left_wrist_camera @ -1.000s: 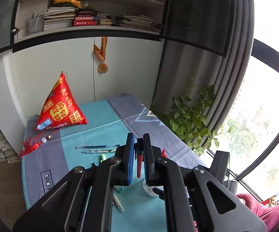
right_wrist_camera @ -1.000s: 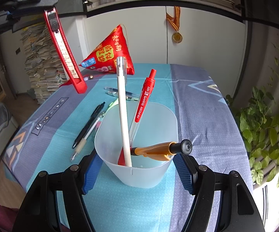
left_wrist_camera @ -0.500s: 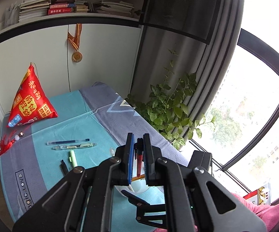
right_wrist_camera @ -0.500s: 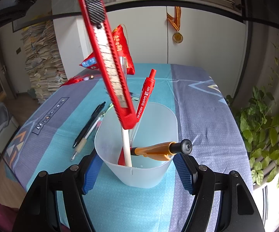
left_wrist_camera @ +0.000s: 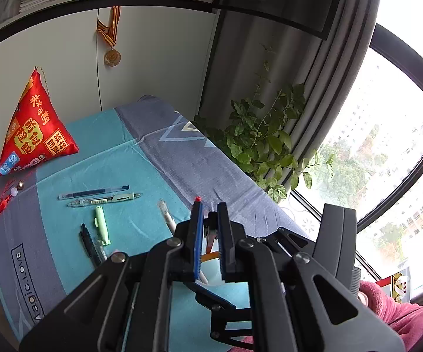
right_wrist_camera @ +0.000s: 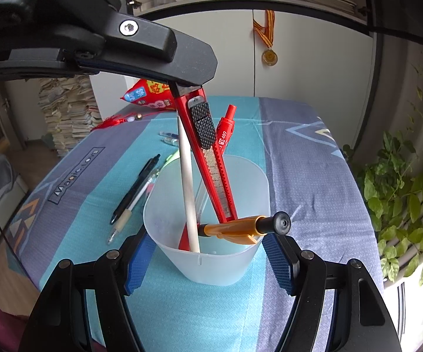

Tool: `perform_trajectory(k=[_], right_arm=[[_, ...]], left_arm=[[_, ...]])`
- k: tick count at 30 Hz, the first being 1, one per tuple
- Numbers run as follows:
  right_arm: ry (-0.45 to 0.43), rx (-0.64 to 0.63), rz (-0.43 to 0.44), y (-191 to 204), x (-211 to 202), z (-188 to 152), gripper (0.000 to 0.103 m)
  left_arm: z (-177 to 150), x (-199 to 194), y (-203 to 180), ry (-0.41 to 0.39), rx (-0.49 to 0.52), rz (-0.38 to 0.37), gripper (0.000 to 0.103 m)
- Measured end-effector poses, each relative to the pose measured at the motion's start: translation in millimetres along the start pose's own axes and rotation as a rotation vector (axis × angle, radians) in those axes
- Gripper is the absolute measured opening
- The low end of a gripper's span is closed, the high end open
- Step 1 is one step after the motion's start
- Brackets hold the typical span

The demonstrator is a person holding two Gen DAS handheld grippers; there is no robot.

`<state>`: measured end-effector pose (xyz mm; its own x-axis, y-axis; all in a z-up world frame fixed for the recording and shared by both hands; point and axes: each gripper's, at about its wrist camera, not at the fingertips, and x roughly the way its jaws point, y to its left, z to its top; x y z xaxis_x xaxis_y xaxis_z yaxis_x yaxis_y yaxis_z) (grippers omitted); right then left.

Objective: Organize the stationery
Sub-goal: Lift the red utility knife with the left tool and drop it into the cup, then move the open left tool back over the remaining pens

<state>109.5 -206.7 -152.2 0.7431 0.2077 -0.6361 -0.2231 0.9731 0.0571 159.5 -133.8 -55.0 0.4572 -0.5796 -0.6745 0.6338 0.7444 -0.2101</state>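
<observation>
My right gripper (right_wrist_camera: 204, 259) is shut on a translucent plastic cup (right_wrist_camera: 211, 261) standing on the table. In the cup are a white pen (right_wrist_camera: 188, 187), a red pen (right_wrist_camera: 225, 130) and an orange pen (right_wrist_camera: 234, 226). My left gripper (left_wrist_camera: 210, 221) is shut on a red utility knife (right_wrist_camera: 211, 161), gripped by its top end; the knife's lower end reaches down inside the cup. The left gripper also shows in the right wrist view (right_wrist_camera: 182, 86) above the cup. Loose pens lie on the cloth: a blue pen (left_wrist_camera: 94, 193), a clear pen (left_wrist_camera: 104, 200), a green highlighter (left_wrist_camera: 102, 225) and a black pen (left_wrist_camera: 89, 245).
A red pyramid-shaped pouch (left_wrist_camera: 36, 129) with a tassel stands at the table's far left. A potted plant (left_wrist_camera: 258, 143) stands by the table's right edge and the window. A white cabinet with a hanging medal (left_wrist_camera: 112, 57) is behind. Paper stacks (right_wrist_camera: 67, 114) stand left.
My left gripper has carried the red utility knife from high on the left across and down, so its lower end now sits inside the cup. The right gripper and cup have stayed still.
</observation>
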Motion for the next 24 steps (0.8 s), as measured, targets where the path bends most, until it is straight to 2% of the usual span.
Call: perform_trajectory(k=[8, 12, 15, 19, 24], right_arm=[[0.001, -0.001, 0.0, 0, 0, 0, 0.072], [0.002, 0.0, 0.001, -1, -1, 0, 0.071], [0.002, 0.0, 0.001, -2, -1, 1, 0.071], [0.002, 0.0, 0.001, -2, -1, 0, 0.071], [0.001, 0.001, 0.001, -1, -1, 1, 0.071]], left_arm=[[1, -2, -1, -0.007, -0.004, -0.01, 0.008], [2, -8, 3, -0.023, -0.019, -0.004, 0.021], [5, -22, 13, -0.071, -0.043, 0.02, 0.021], [5, -35, 41, -0.116, -0.104, 0.107, 0.027], [-10, -18, 84, -0.063, -0.204, 0.244, 0.029]])
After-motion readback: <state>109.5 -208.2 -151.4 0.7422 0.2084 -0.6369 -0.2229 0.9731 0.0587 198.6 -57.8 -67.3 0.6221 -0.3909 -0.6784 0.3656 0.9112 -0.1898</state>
